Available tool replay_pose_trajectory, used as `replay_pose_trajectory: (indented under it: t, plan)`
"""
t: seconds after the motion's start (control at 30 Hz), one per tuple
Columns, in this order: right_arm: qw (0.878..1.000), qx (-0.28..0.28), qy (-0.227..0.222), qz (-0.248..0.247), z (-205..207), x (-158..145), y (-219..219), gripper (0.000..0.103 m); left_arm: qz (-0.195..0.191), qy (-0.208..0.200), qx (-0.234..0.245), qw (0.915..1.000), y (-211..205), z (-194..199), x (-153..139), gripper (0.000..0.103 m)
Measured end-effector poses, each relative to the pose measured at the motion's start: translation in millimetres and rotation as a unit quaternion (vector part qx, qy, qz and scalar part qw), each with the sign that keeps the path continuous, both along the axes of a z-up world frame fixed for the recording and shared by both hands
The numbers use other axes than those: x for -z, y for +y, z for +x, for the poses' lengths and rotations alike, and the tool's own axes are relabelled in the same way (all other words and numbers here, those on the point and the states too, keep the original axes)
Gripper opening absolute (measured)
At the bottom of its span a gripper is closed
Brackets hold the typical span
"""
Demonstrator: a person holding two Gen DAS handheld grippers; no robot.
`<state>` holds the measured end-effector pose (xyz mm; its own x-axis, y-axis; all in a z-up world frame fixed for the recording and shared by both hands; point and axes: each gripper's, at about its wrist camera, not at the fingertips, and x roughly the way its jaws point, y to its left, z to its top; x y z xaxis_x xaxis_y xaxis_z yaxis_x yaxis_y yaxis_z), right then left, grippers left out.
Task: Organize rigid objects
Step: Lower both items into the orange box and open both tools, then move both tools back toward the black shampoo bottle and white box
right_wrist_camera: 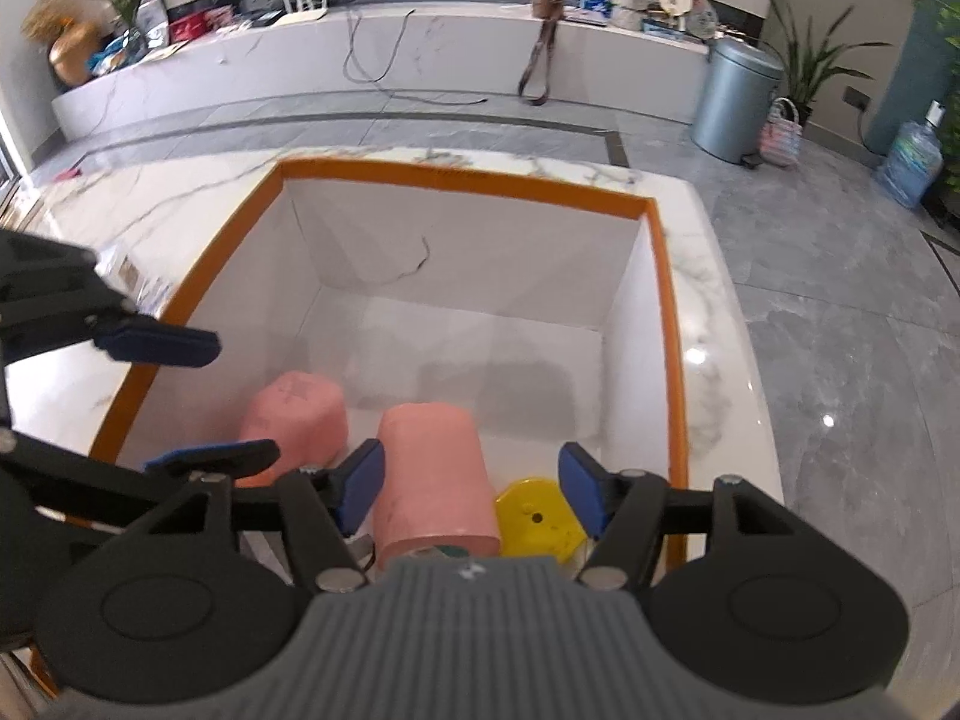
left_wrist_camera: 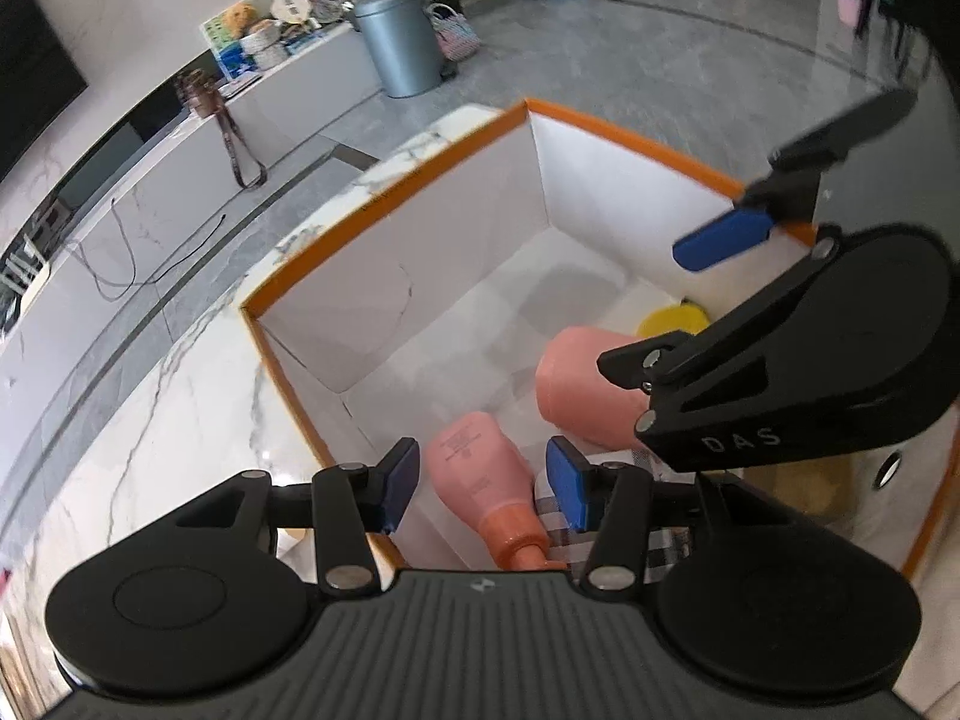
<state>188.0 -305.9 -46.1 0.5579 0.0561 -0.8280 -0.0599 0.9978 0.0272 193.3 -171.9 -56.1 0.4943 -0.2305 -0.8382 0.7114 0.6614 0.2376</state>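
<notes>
Both grippers hang over the orange-rimmed white cardboard box (right_wrist_camera: 654,252) on the marble-topped table (right_wrist_camera: 714,312). The left gripper (left_wrist_camera: 483,483) and right gripper (right_wrist_camera: 474,489) are spread wide, empty. Inside lie a pink plastic bottle (left_wrist_camera: 480,474), a pink cylinder (right_wrist_camera: 429,468), and what seems a yellow lid (right_wrist_camera: 534,513).

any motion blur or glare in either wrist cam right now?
Left wrist view: right gripper smeared by motion, box and pink bottle sharp, floor glare top right. Right wrist view: left gripper slightly soft, bright glints on the marble table, straight edges bowed by fisheye.
</notes>
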Motion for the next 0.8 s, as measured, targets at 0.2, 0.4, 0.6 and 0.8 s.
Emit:
replay_pose_trajectory:
  t: [0.2, 0.4, 0.6, 0.8]
  plan:
    - [0.999, 0.031, -0.018, 0.015, -6.4, -11.2, 6.0, 0.065, -0.044, 0.005, -0.05, 0.9978, 15.5, -5.0, -18.5, 0.058]
    - [0.999, 0.025, -0.035, 0.024, -15.4, -24.1, 24.3, 0.065, -0.09, 0.022, -0.119, 0.9885, 48.7, -9.5, -36.2, 0.058]
    - [0.998, -0.001, -0.058, 0.037, -31.0, -38.6, 57.0, 0.063, -0.127, 0.026, -0.184, 0.9743, 90.2, -19.4, -55.1, 0.058]
    - [0.996, -0.029, -0.074, 0.045, -48.4, -50.1, 89.9, 0.061, -0.155, 0.046, -0.253, 0.9537, 130.6, -36.3, -63.1, 0.057]
